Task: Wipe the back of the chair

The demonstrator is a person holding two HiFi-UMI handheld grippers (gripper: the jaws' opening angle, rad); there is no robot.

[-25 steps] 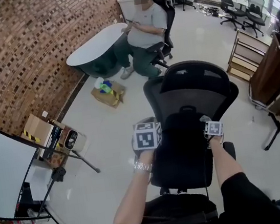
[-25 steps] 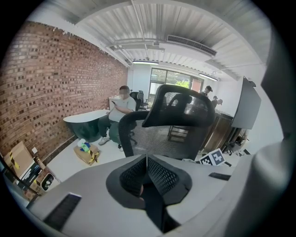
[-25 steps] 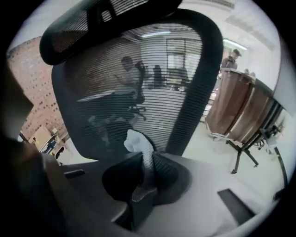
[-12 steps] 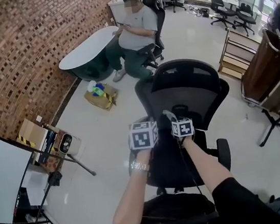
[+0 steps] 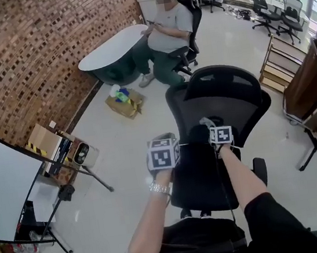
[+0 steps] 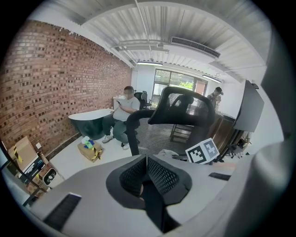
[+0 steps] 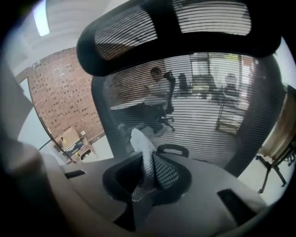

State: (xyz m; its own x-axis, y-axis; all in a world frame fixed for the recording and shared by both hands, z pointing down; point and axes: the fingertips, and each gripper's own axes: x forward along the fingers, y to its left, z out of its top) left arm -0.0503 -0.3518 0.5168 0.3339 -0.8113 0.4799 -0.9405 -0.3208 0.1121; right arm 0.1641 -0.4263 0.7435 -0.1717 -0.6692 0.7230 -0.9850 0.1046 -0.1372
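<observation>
Left hand-held gripper (image 6: 147,167): jaws pressed together, empty, at the chair back's left edge, centre of the head view.
Chair back (image 5: 224,93): black mesh, centre right of the head view.
Right hand-held gripper (image 7: 149,173): clamped on a white cloth (image 7: 141,144), close to the mesh.
Doing it well: lay the cloth flat, use overlapping strokes, and brace the frame so the chair cannot swivel.

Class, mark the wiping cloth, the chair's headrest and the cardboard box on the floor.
cloth (image 7: 142,147): right gripper view, its upstanding end.
headrest (image 6: 184,105): left gripper view, mesh centre.
cardboard box (image 5: 130,106): head view, top face.
</observation>
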